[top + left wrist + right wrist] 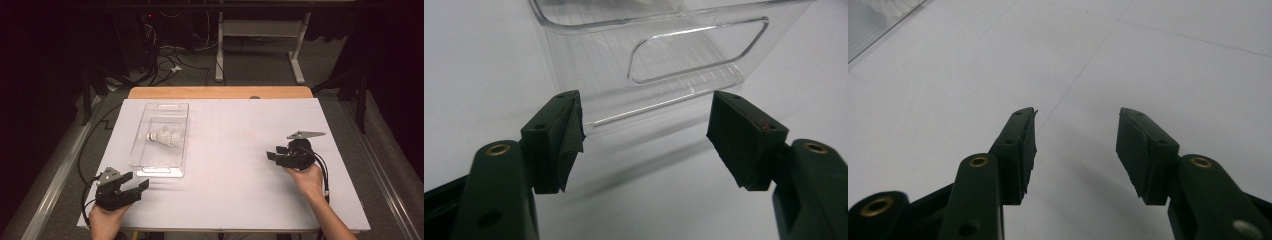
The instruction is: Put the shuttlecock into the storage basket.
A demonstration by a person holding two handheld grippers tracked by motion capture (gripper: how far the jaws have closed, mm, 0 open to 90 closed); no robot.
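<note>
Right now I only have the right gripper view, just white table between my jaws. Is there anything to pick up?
Observer: Yes, a shuttlecock lies on its side inside a clear tray on the table's left half.
Operator: Which way does my gripper face?
Observer: In the high view the right gripper points left, toward the tray, with bare table between.
Operator: And the other gripper?
Observer: The left gripper stands open just short of the tray's near end, facing its handle slot.
</note>
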